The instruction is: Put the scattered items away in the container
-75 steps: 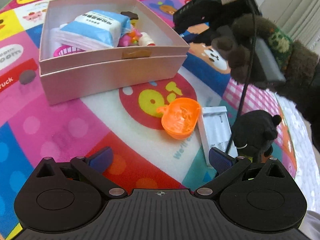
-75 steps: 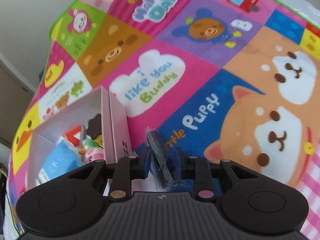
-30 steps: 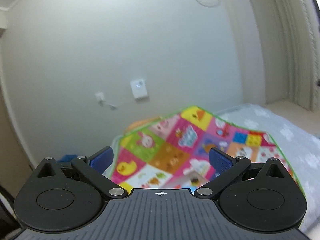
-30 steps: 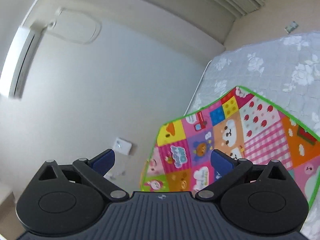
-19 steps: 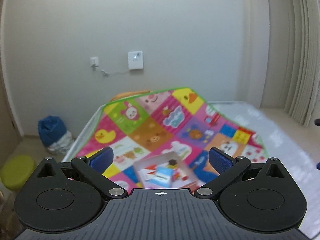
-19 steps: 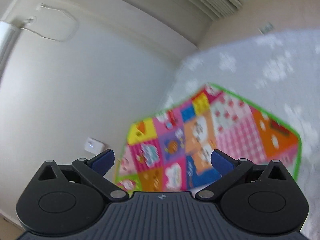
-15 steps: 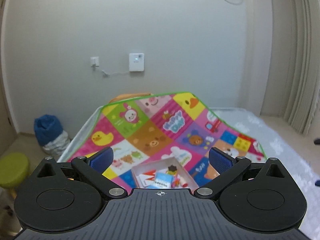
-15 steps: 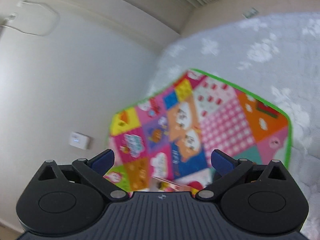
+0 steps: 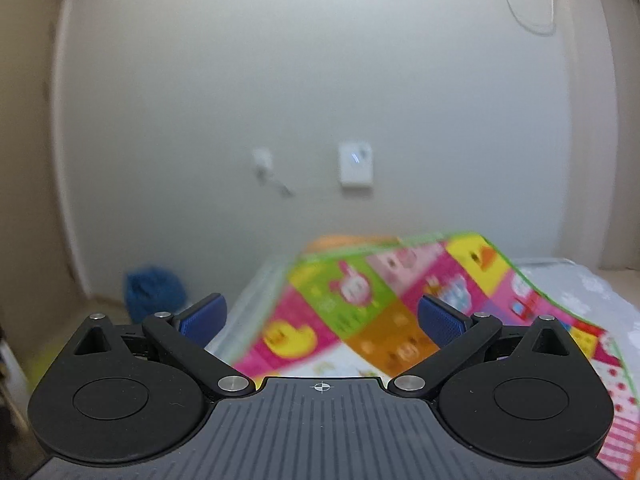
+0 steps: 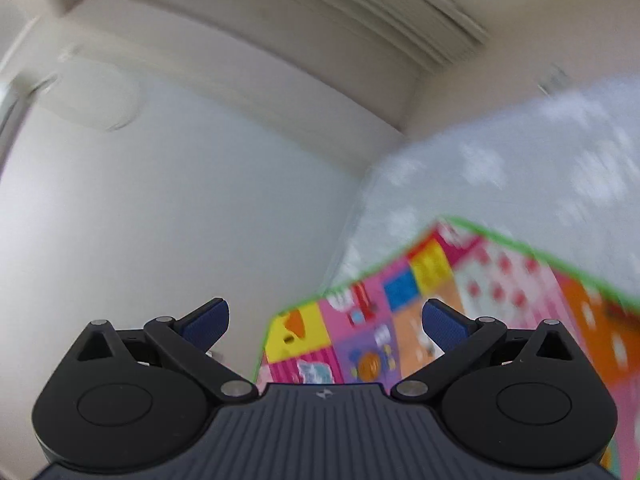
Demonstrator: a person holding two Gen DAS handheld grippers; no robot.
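Left view: the left gripper (image 9: 320, 316) has swung up toward the wall, fingers spread and empty; the mat (image 9: 372, 312) sits lower right, the container gone from view. Right view: the right gripper (image 10: 325, 318), earlier clamping a dark item, now gapes empty above the mat's far corner, lower right. Tidying looks paused or finished.

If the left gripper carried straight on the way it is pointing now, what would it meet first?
Probably nothing nearby: the open left gripper aims over the far edge of the play mat toward the wall; depth is unclear.

Both views have tilted up since half a second ago: the pink box is gone from the frames, and the play mat (image 9: 400, 312) sits lower right.
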